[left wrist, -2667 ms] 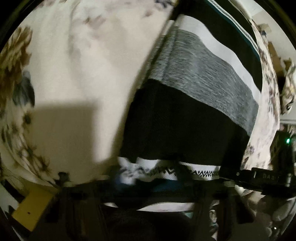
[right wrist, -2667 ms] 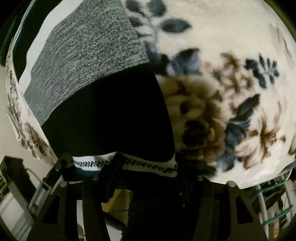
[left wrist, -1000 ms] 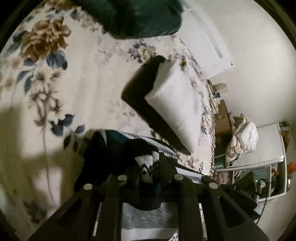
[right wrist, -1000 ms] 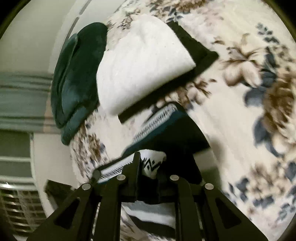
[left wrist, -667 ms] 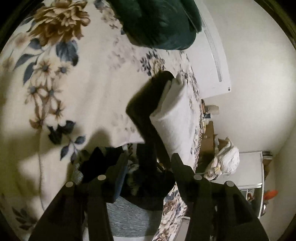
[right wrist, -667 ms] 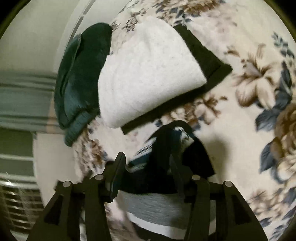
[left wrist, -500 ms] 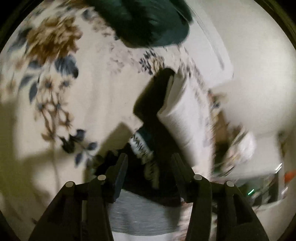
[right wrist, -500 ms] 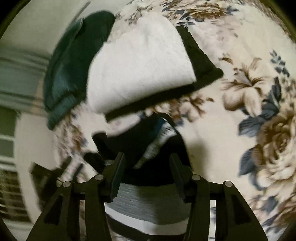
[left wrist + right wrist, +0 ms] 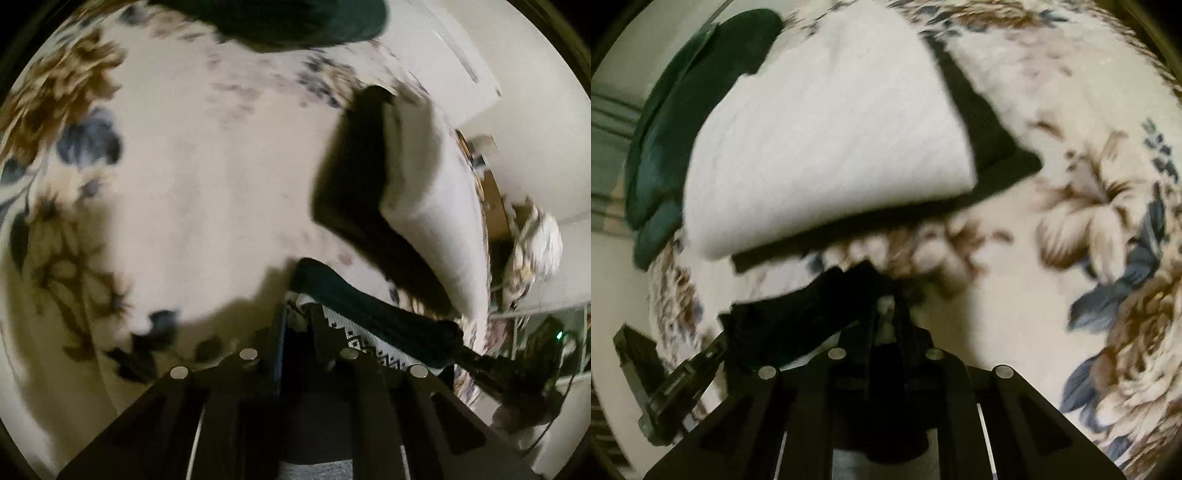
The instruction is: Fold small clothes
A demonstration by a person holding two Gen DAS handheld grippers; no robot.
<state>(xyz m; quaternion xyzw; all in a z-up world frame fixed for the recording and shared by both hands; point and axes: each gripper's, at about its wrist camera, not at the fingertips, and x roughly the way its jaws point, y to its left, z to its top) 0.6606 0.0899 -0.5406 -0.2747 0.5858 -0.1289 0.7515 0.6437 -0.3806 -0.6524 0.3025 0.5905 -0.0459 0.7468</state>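
Pinching striped garment [image 9: 373, 317] in both grippers, jaws just closed

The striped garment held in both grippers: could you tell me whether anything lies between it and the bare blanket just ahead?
Nothing visible does. The striped garment is pinched by the left gripper and right gripper; the folded white cloth lies farther back.

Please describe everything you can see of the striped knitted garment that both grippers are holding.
The striped garment looks like soft knit: dark teal and black bands, a white band with a black zigzag pattern, and grey lower down. It lies bunched on the floral blanket, just before the folded white and black pile. The left gripper and the right gripper each pinch its folded edge; their fingers have just closed on the cloth. The image is blurred.
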